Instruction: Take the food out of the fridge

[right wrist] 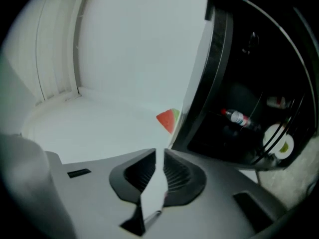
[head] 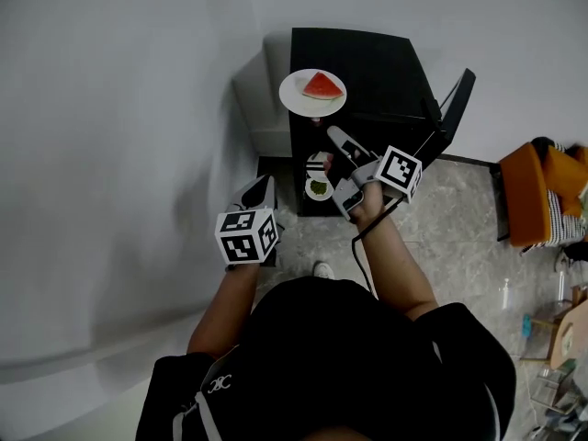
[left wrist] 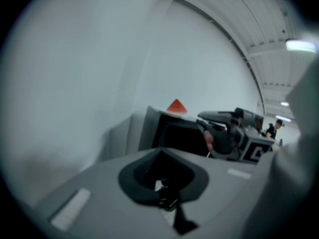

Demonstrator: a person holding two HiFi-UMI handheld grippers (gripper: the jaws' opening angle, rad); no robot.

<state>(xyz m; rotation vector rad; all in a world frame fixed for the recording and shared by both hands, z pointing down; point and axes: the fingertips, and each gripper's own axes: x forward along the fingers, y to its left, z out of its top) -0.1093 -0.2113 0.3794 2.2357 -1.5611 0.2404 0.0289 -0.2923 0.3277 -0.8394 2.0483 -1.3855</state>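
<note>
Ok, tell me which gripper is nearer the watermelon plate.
Right. The right gripper is at the plate's near rim on top of the fridge, with the rim between its jaws. The left gripper hangs well back, left of the fridge's front.

- A plain pale wall (head: 110, 108) fills the left side and top of the head view.
- The floor (head: 459, 219) is grey mottled stone, lit evenly.
- A dark skirting (head: 470, 161) runs along the wall's foot at the right.
- An orange chair (head: 537, 196) stands at the right edge, with a striped cloth (head: 570, 200) on it.
- The left gripper view shows a ribbed white ceiling (left wrist: 239, 14) with a lit strip light (left wrist: 301, 45).
</note>
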